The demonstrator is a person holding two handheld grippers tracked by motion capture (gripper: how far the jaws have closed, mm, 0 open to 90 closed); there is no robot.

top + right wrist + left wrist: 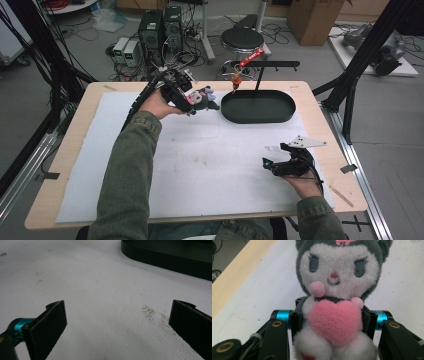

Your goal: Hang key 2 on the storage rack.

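Observation:
A plush toy (pixel 334 290) with a grey hood, white face and pink heart fills the left gripper view, its body squeezed between the two black jaws. From above, my left gripper (pixel 192 102) holds that plush toy (pixel 204 96) up at the back of the table, just left of the black oval tray (pixel 287 112). My right gripper (pixel 267 164) rests low near the front right of the white mat. Its own view shows that right gripper (pixel 117 322) standing wide open over bare mat, and the tray's wall (pixel 160 258) runs along the top.
A black stand with a red-handled tool (pixel 248 60) hanging from it rises behind the tray. The white mat (pixel 200 155) covers most of the wooden table. Computers, cables and a stool stand on the floor beyond the far edge.

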